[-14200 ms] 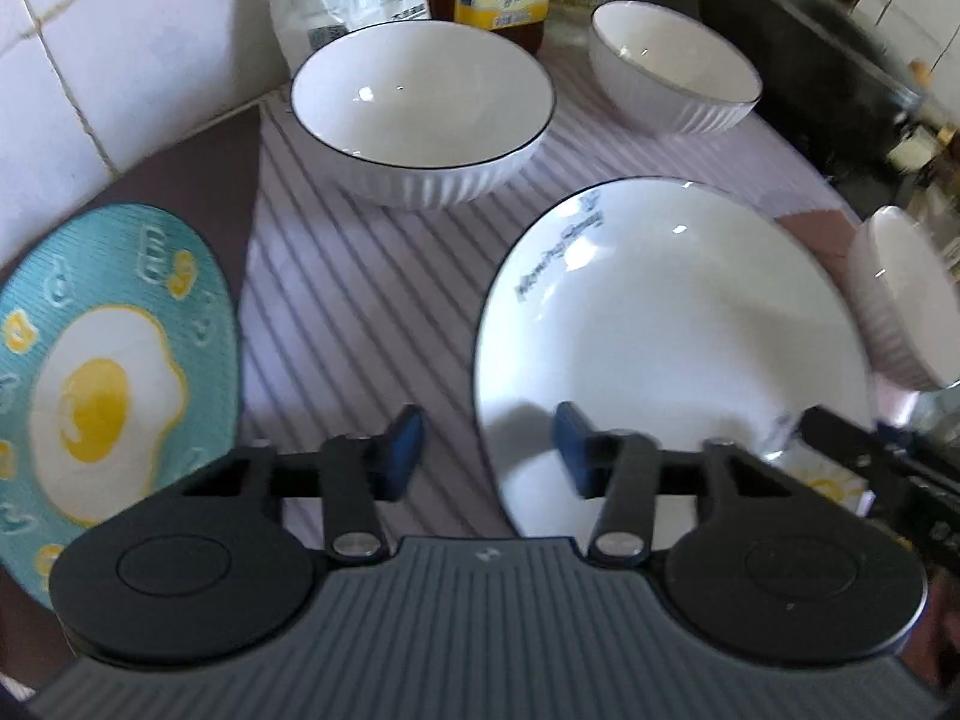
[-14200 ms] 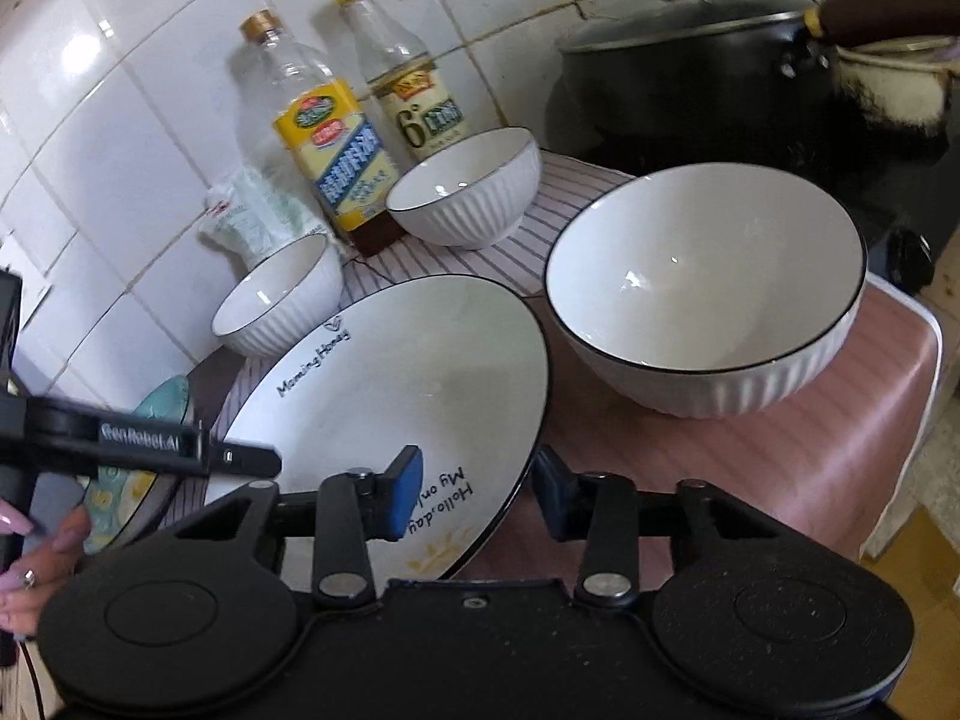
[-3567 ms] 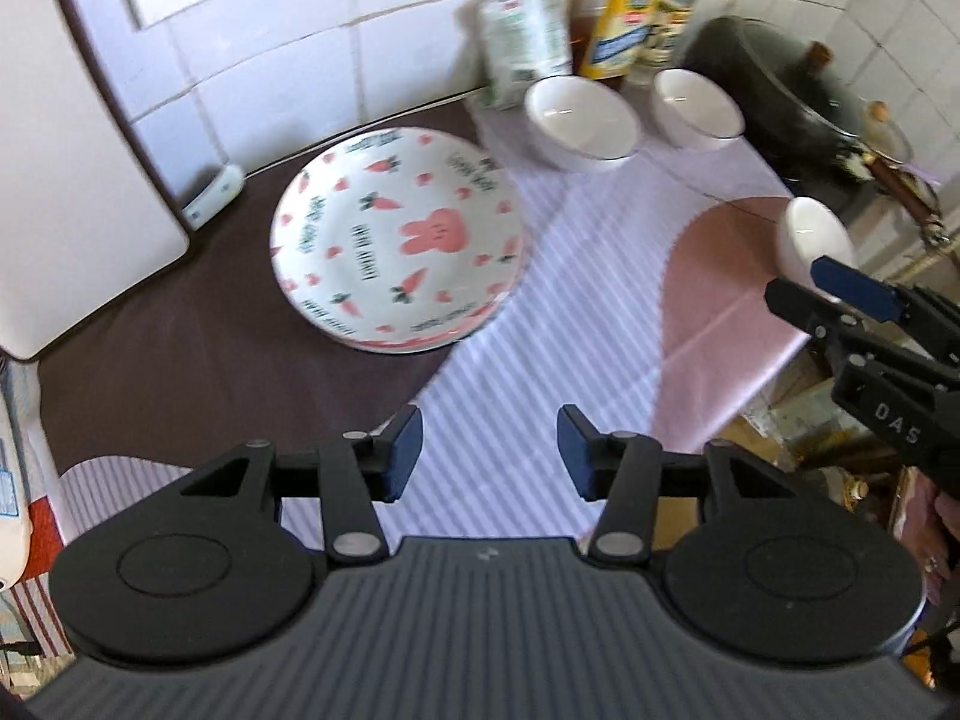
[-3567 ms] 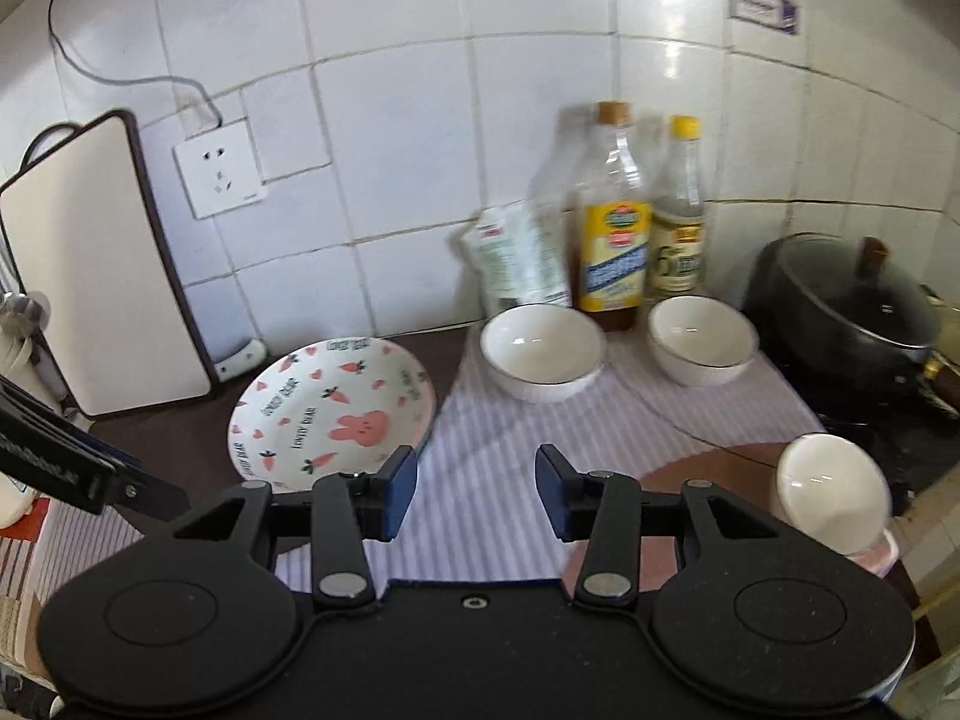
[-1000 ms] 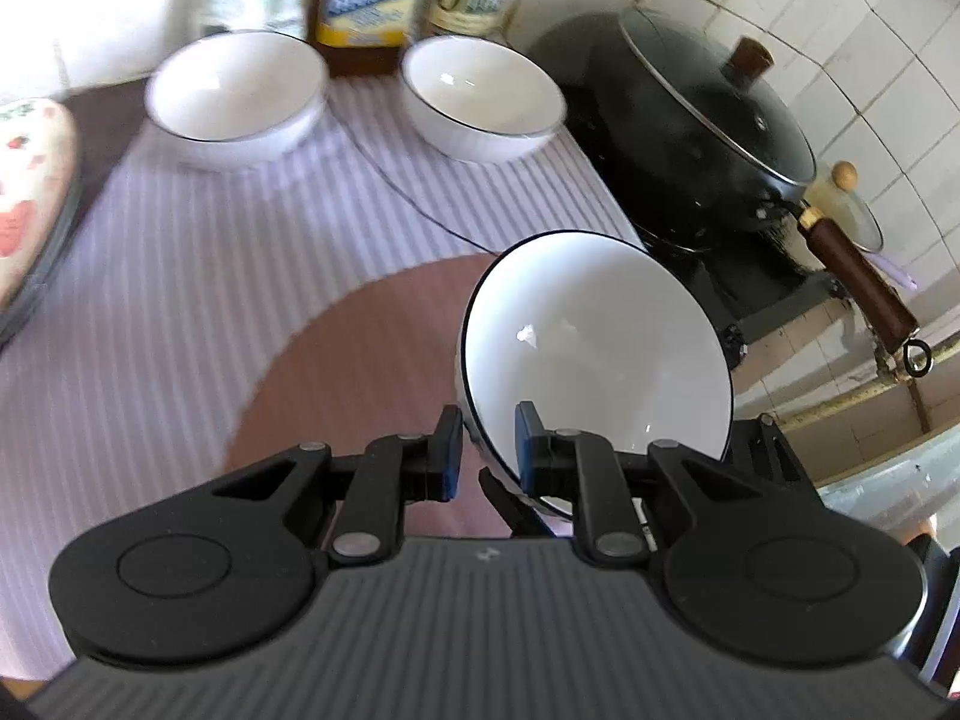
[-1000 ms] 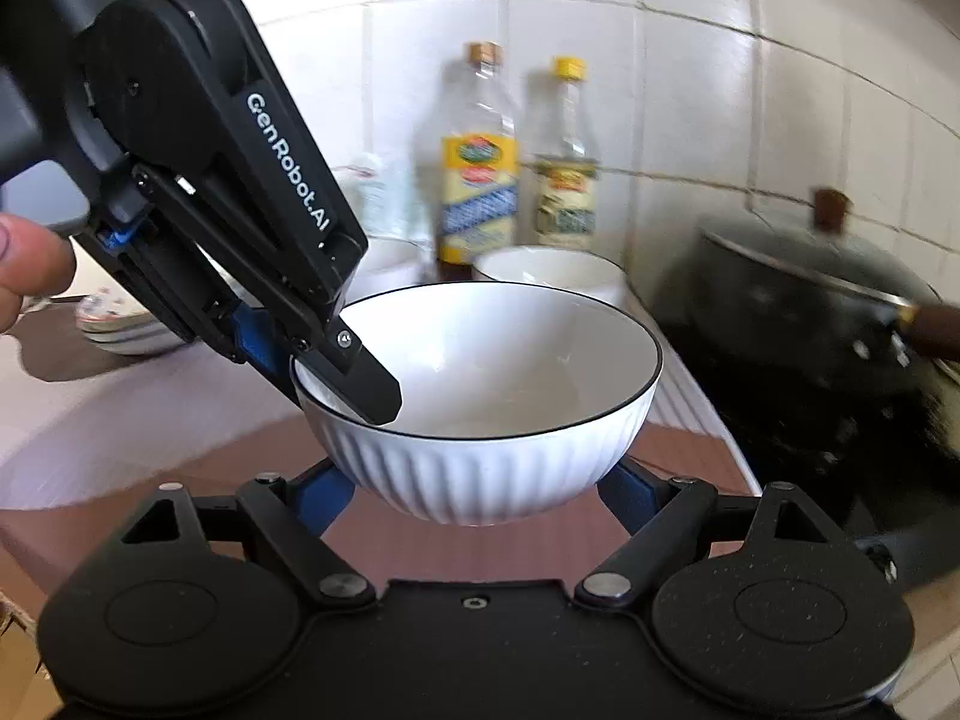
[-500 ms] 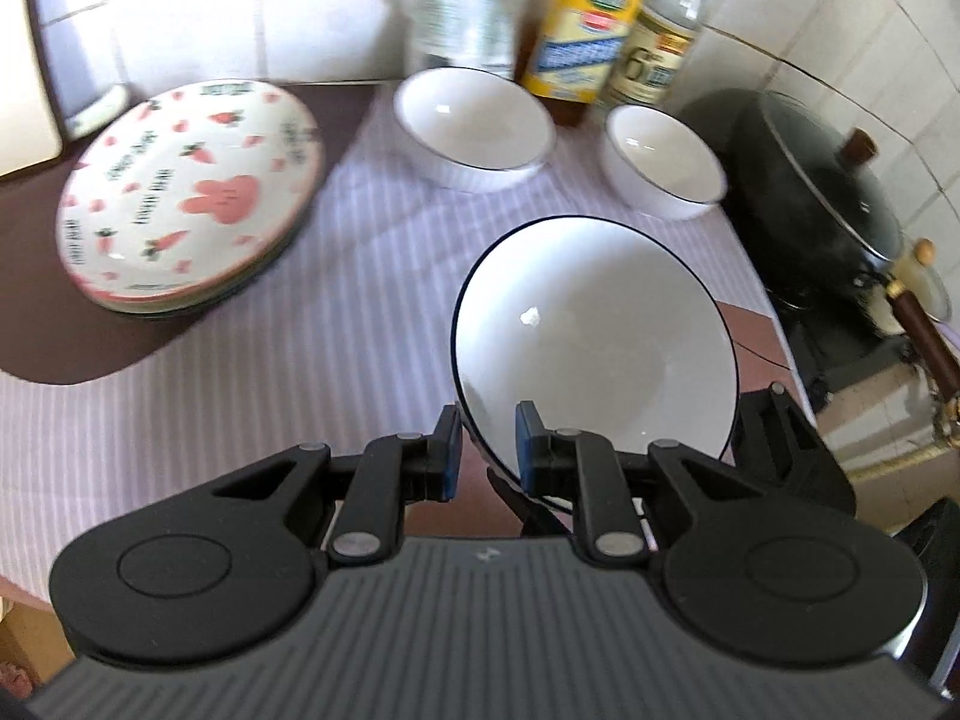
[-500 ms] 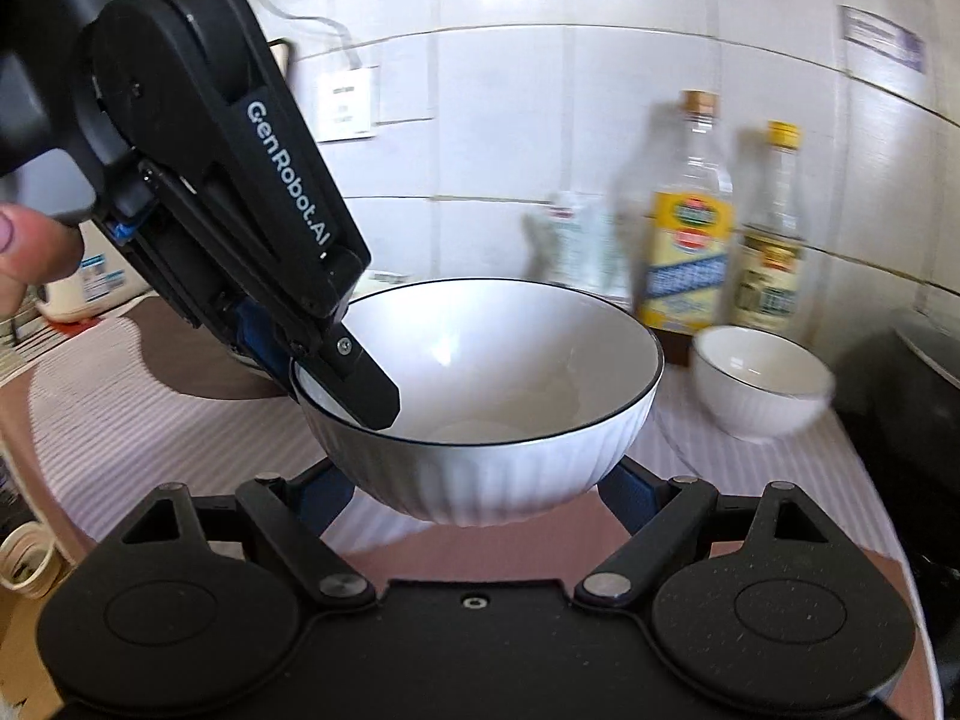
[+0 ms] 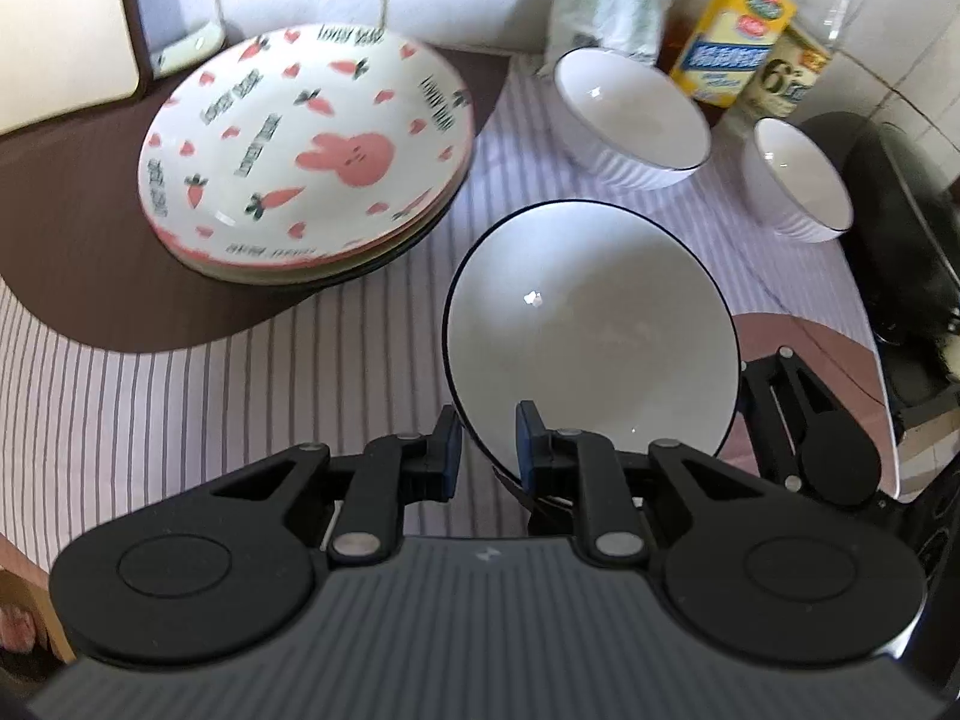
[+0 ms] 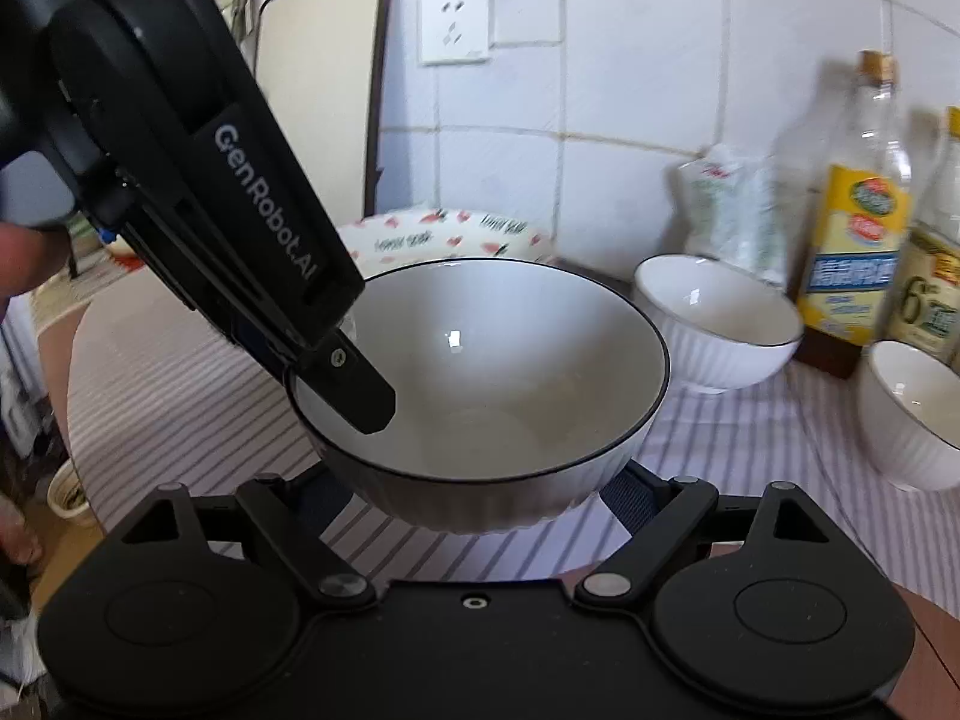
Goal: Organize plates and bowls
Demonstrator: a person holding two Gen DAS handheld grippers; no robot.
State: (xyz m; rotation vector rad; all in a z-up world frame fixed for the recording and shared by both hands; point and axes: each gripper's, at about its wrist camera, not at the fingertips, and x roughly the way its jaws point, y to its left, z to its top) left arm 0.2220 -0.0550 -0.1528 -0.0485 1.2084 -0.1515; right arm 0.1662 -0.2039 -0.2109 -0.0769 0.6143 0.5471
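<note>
Carried over from beside the wok, the big bowl point(image 9: 591, 324) now hangs above the striped cloth point(image 9: 180, 408), left gripper point(image 9: 485, 441) pinching its rim, right gripper point(image 10: 474, 495) spread wide around its base; plates point(image 9: 306, 150) are stacked; two small bowls point(image 9: 630, 114) wait.

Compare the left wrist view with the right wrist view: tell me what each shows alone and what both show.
Left wrist only: the black pot at the right edge, and the bunny plate's whole face atop its stack.

Right wrist only: the wall socket, the pale board leaning on the tiles, and the left gripper's outside, one finger inside the rim.

Both: the large white bowl, pinched at its rim by the left gripper and cradled between the right gripper's wide jaws, two smaller bowls, the bottles and the striped cloth.
</note>
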